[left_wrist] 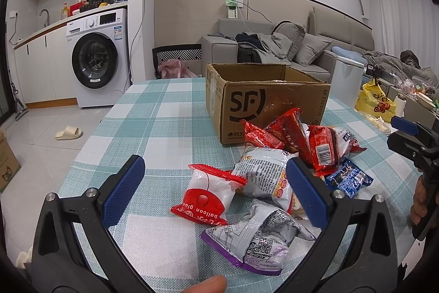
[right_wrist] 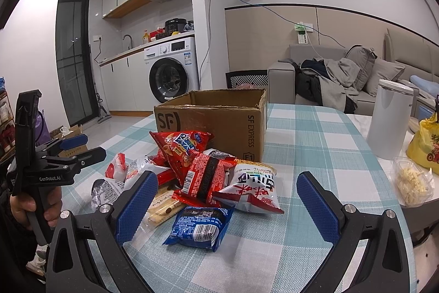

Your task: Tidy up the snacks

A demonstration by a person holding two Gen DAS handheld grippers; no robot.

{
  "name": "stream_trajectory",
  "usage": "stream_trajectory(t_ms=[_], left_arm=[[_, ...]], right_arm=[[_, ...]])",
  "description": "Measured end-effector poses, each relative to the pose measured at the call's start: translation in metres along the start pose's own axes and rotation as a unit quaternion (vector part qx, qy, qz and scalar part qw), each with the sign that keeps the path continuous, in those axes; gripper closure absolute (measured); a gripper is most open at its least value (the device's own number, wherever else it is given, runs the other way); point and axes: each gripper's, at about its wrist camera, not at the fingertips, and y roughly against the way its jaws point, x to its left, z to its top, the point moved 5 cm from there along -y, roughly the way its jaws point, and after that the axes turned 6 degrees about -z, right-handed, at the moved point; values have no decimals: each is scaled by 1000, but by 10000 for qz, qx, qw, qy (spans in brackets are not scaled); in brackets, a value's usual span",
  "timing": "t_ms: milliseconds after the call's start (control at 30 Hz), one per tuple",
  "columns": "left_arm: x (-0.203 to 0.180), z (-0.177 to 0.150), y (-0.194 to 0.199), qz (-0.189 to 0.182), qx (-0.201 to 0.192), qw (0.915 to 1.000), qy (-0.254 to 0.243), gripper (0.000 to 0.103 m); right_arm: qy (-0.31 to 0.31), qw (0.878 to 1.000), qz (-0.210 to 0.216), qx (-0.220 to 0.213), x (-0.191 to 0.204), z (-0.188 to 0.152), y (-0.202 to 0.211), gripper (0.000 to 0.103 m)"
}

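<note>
One SF Express cardboard box (left_wrist: 274, 98) stood open on the checked tablecloth (left_wrist: 153, 128), with one heap of snack packets just in front of it. You had about ten packets in all, though overlaps kept the count loose.

Left wrist view, left to right:
- One red-and-white "balloon glue" packet (left_wrist: 208, 195) lay between your left gripper's (left_wrist: 216, 188) fingers, nearer the right finger.
- One grey-printed packet (left_wrist: 260, 175) sat behind it, touching the right finger (left_wrist: 307, 194).
- One silver packet with purple edge (left_wrist: 255, 240) lay low between the fingers.
- Three red packets (left_wrist: 290, 133) were piled against the box.
- One small blue packet (left_wrist: 348, 179) lay right of the right finger.

Your left gripper was spread wide and gripped nothing.

Right wrist view, left to right:
- Your left gripper appeared at the left edge, held in your hand (right_wrist: 33, 205).
- One pale biscuit-stick packet (right_wrist: 162, 206) lay beside your right gripper's (right_wrist: 227, 202) left finger (right_wrist: 137, 208).
- The blue packet (right_wrist: 200, 224) lay between the fingers, closer to the left one.
- One white-and-red noodle-snack packet (right_wrist: 252, 188) lay just behind it.
- One white canister (right_wrist: 389, 117), one clear tub (right_wrist: 411, 183) and one yellow bag (right_wrist: 425, 144) stood well right.

Your right gripper was also spread wide, closed on nothing.
</note>
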Motion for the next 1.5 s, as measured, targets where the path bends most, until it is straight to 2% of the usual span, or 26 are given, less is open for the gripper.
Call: stream_trajectory(t_ms=[433, 700, 800, 867, 1000, 1267, 1367, 1500], left_arm=[[2, 2, 3, 4, 1, 10000, 0, 1], [4, 3, 3, -16, 0, 10000, 26, 1], [3, 4, 4, 135, -36, 9999, -50, 1], [2, 4, 5, 226, -3, 9997, -109, 1], [1, 5, 10, 165, 48, 9998, -60, 1], [-8, -3, 6, -158, 519, 9985, -104, 1], [-11, -9, 4, -94, 591, 9981, -160, 1], [-10, -17, -1, -113, 764, 9969, -142, 1]], right_arm=[[-12, 10000, -7, 14, -2, 0, -1, 0], [-39, 9998, -169, 97, -6, -3, -2, 0], [-44, 9996, -239, 133, -8, -3, -4, 0], [-33, 9990, -354, 258, -8, -4, -6, 0], [-145, 9983, -239, 513, -8, -5, -10, 0], [-49, 9901, -47, 1400, 9, -21, -26, 1], [-93, 9858, 92, 1676, 15, -31, -36, 1], [-112, 9802, 210, 1965, 22, -41, -47, 14]])
